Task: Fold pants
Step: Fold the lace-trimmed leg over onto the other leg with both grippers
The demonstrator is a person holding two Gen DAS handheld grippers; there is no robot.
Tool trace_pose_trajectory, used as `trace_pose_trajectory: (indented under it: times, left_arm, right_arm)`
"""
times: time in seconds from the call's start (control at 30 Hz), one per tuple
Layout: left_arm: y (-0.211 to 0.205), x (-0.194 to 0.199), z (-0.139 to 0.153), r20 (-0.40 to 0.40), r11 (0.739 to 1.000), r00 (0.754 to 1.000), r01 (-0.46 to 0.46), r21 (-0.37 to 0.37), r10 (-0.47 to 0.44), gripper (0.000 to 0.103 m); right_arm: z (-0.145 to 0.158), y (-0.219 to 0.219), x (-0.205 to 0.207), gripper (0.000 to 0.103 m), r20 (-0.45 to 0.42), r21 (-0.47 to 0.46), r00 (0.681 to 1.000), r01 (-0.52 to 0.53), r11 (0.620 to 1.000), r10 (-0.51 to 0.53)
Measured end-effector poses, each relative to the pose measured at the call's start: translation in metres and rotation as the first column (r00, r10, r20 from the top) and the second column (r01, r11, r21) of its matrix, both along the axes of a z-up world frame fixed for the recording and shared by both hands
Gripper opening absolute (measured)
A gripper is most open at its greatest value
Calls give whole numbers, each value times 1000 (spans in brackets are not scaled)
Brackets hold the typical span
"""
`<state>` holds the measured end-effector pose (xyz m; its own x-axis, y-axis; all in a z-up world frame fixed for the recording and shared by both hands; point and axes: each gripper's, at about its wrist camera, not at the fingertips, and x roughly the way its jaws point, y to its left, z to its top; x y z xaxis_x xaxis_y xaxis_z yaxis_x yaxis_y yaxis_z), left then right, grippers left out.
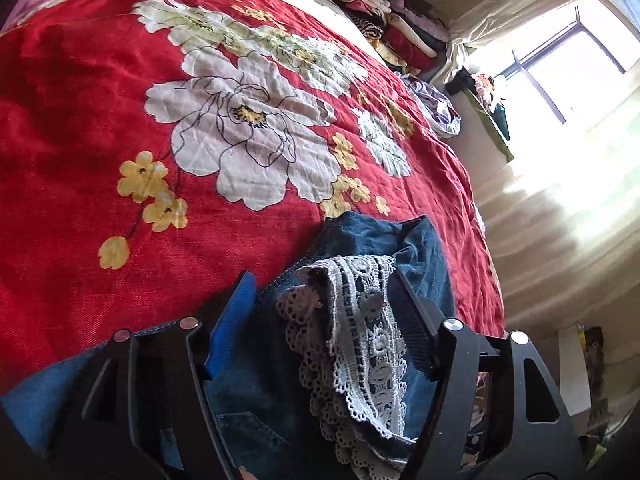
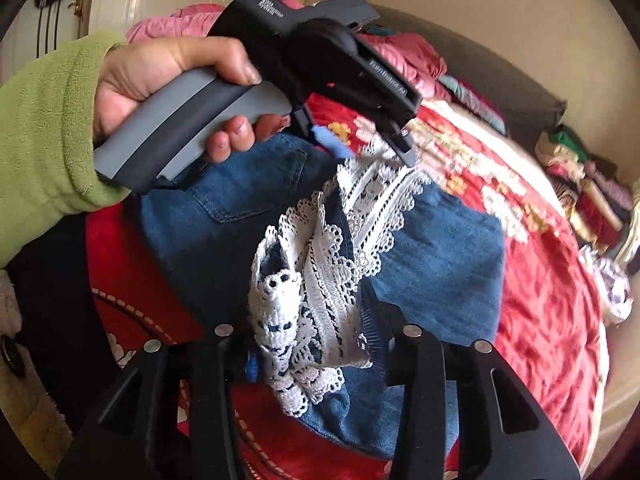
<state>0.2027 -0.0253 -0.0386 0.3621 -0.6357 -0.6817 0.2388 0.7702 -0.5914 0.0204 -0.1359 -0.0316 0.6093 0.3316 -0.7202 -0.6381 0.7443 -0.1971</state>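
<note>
The blue denim pants [image 2: 436,256] with white lace hems [image 2: 316,264] lie folded on the red floral bedspread [image 1: 80,120]. In the left wrist view the pants [image 1: 368,236] and lace [image 1: 360,344] sit between the fingers of my left gripper [image 1: 324,284], whose jaws stand wide apart around the cloth without pinching it. The left gripper also shows in the right wrist view [image 2: 368,144], held by a hand in a green sleeve, its tips at the lace. My right gripper [image 2: 312,320] is closed on the bunched lace hem.
A stack of folded clothes [image 1: 392,28] stands at the far edge of the bed, seen also in the right wrist view [image 2: 588,192]. A crumpled lilac garment [image 1: 436,104] lies near it. A bright window [image 1: 568,68] is at right. Pink bedding [image 2: 400,56] lies behind.
</note>
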Motion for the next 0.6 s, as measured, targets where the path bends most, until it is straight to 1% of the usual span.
trace_pose_trajectory:
  times: [0.03,0.07,0.13,0.23,0.27,0.33,0.37,0.43,0.47,0.5,0.53,0.57,0.6]
  left_arm:
    - [-2,2,-1,-7,1000,1000,2,1,-2,29]
    - [-5,3,-1,-10,1000,1000,1,4,-1,26]
    - [-6,2,1,-3,1000,1000,-2,12,2,16]
    - [-1,-3,14,23,1000,1000,-16,-22,17,12]
    - [5,-8,23,49,999,999,-23,-35,25,12]
    - [11,-16,34,96,999,995,-37,-27,40,12]
    - [13,-16,36,108,999,993,-52,-8,52,12]
    - [17,-14,33,123,995,990,-80,52,74,12]
    - [20,-11,28,116,993,990,-91,72,83,12]
    - [22,-9,23,107,993,991,-93,71,85,12]
    - [24,-6,17,96,993,992,-93,69,86,12]
    - [25,-4,12,93,992,992,-97,78,90,13]
    - [26,-3,9,91,991,991,-102,88,93,15]
  right_arm:
    - [0,-3,2,31,-22,21,1000,6,1000,-6]
    - [2,-6,3,30,-37,41,999,16,999,-14]
    - [4,-7,6,29,-52,67,998,27,997,-23]
    - [15,-11,5,28,-43,110,999,22,994,-18]
    - [19,-9,3,28,-34,120,999,10,993,-6]
    - [21,-2,-1,28,-15,121,1000,-23,992,25]
    - [19,4,0,28,-8,103,999,-34,994,35]
    - [10,16,0,28,-13,71,998,-56,996,57]
    - [5,21,-1,30,-15,52,998,-59,997,60]
    - [-2,27,-1,31,-20,27,998,-60,998,61]
    - [-6,31,-1,33,-21,14,998,-65,998,65]
    - [-8,34,-5,39,-19,9,998,-68,998,68]
    - [-8,35,-7,42,-21,20,997,-74,997,75]
